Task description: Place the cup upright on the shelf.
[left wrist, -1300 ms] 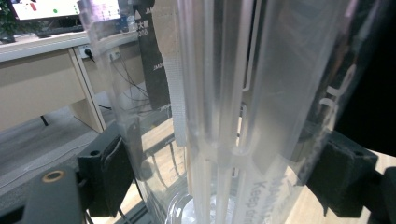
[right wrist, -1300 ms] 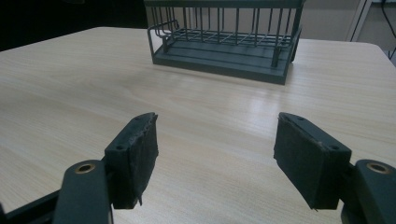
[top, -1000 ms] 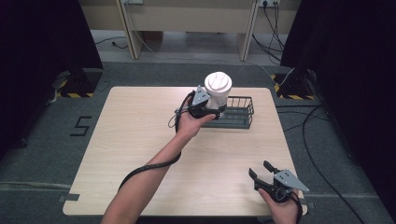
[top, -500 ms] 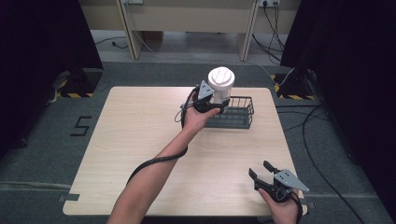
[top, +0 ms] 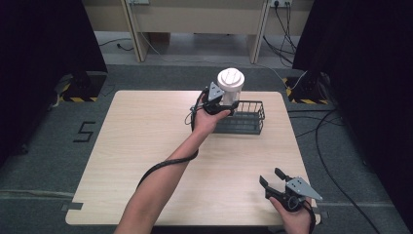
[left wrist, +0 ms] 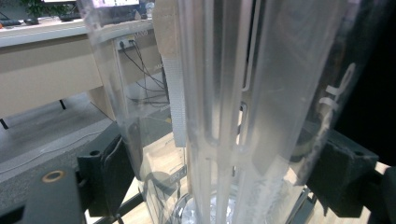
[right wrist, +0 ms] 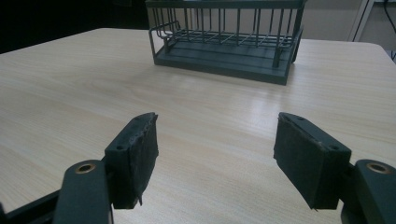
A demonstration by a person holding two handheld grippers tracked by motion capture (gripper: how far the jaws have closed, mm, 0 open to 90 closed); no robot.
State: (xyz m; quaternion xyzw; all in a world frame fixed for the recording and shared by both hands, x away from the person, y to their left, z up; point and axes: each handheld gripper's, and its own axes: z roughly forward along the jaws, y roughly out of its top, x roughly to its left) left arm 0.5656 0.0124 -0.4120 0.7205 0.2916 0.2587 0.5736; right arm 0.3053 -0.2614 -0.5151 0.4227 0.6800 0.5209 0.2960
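A clear plastic tumbler with a white lid (top: 230, 87) is held upright in the air above the left end of a dark wire basket (top: 248, 118). My left gripper (top: 220, 103) is shut on the tumbler; in the left gripper view the ribbed clear tumbler wall (left wrist: 224, 107) stands between both black pads (left wrist: 109, 172). My right gripper (top: 273, 179) rests near the table's front right edge, open and empty. In the right gripper view its pads (right wrist: 135, 156) stand wide apart, facing the basket (right wrist: 224, 39) across bare wood.
The light wooden table (top: 146, 146) stands on grey floor, with a desk and cables behind it. A black cable (top: 165, 165) trails along the left forearm. Dark curtains flank both sides.
My left gripper has carried the tumbler slightly to the right and farther back, over the basket's left end. The right gripper has not moved.
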